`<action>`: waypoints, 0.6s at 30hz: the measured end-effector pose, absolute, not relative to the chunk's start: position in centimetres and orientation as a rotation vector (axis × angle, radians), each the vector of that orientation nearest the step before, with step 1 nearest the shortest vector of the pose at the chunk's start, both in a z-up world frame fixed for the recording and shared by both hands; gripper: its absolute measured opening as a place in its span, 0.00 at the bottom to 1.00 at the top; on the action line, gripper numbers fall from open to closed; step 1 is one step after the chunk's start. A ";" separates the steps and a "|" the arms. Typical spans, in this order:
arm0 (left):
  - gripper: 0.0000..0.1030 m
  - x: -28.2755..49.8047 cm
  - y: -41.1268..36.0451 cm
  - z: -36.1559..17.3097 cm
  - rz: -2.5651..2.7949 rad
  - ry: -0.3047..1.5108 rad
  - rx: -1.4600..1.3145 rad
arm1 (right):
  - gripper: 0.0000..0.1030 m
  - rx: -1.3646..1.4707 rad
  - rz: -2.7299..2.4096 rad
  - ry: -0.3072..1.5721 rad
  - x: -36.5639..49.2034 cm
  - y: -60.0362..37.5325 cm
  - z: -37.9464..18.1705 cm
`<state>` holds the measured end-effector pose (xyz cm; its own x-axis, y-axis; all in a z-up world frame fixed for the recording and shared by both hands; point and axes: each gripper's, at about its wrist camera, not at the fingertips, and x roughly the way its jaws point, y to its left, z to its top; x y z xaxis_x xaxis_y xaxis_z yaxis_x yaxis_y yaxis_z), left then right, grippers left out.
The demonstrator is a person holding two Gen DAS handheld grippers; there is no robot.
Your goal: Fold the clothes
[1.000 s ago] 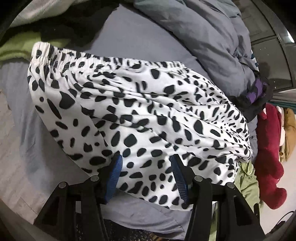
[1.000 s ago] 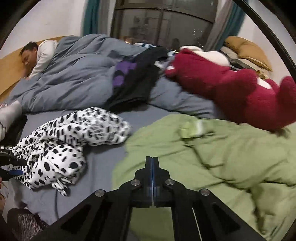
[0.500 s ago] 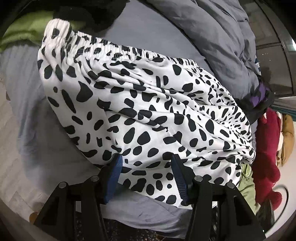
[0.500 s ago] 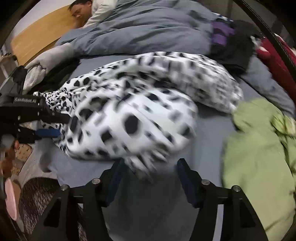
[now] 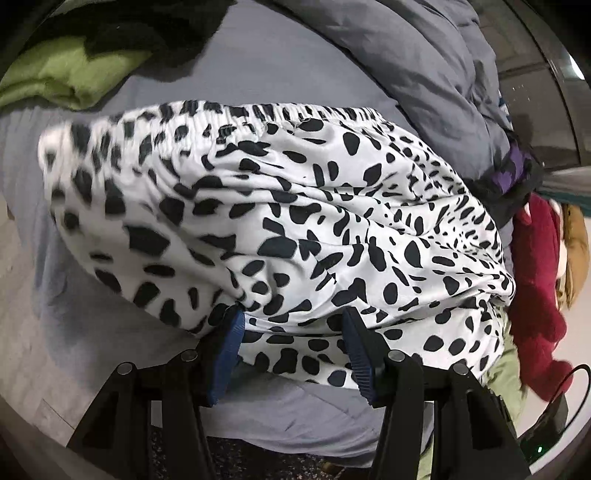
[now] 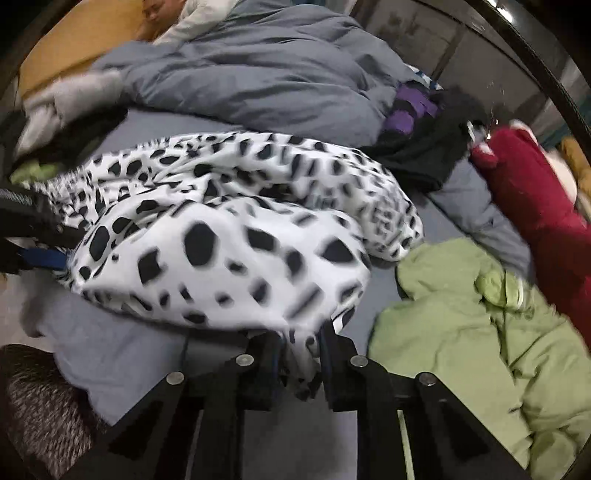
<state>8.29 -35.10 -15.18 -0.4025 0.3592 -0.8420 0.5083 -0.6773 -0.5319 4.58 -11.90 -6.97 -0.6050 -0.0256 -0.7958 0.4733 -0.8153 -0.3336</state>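
White trousers with black spots lie on the grey bed sheet, elastic waistband at the far side. My left gripper is open, its blue pads astride the near edge of the cloth. In the right wrist view the same spotted trousers are bunched up, and my right gripper is shut on a fold of them. The left gripper shows at that view's left edge.
A green garment lies at the right, another folded green piece at the far left. A grey duvet covers a sleeping person. A dark red plush toy and black-purple clothing lie beyond.
My right gripper swung from the green garment to the spotted trousers, opened, then shut on a fold. The left gripper stayed open at the trousers' edge while the cloth shifted.
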 end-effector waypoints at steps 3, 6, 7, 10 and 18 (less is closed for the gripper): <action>0.54 8.5 -35.2 -15.2 -2.241 1.208 1.650 | 0.00 1.200 -2.666 0.896 3.7 -8.4 -6.3; 0.54 8.5 -35.5 -15.3 -2.231 1.250 1.627 | 0.01 1.323 -2.761 0.687 2.4 -2.4 -4.1; 0.54 8.6 -35.5 -15.3 -2.219 1.261 1.616 | 0.01 1.340 -2.767 0.609 2.5 -0.7 -3.3; 0.54 8.3 -35.2 -15.0 -2.190 1.252 1.602 | 0.06 1.340 -2.665 0.493 3.0 -0.2 -2.7; 0.54 10.1 -36.0 -13.0 -2.219 1.237 1.589 | 0.63 1.307 -2.356 0.577 3.6 -8.9 -7.6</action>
<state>10.15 -36.03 -12.98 -0.4300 0.3290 -0.8407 0.5422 -0.6505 -0.5319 3.57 -8.95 -7.59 -0.4932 -0.1308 -0.8601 0.5136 -0.8417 -0.1665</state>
